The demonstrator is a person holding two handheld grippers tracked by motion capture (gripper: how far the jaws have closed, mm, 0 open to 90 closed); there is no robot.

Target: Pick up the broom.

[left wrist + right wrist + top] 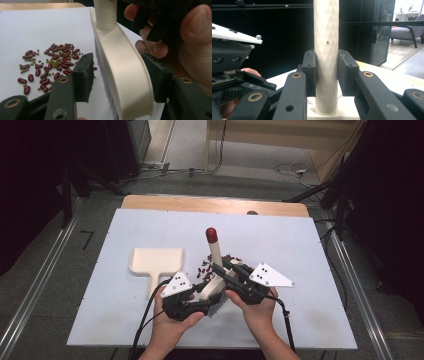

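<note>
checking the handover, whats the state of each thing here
brush: upright, handle up, bristles down, off the table
right gripper: shut on the brush handle
left gripper: jaws around the brush head, one pad short of it
beans: loose pile on the table
dustpan: flat on the table, untouched

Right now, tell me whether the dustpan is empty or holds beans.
Empty. The dustpan lies bare on the table, while the beans sit scattered beside it.
</note>
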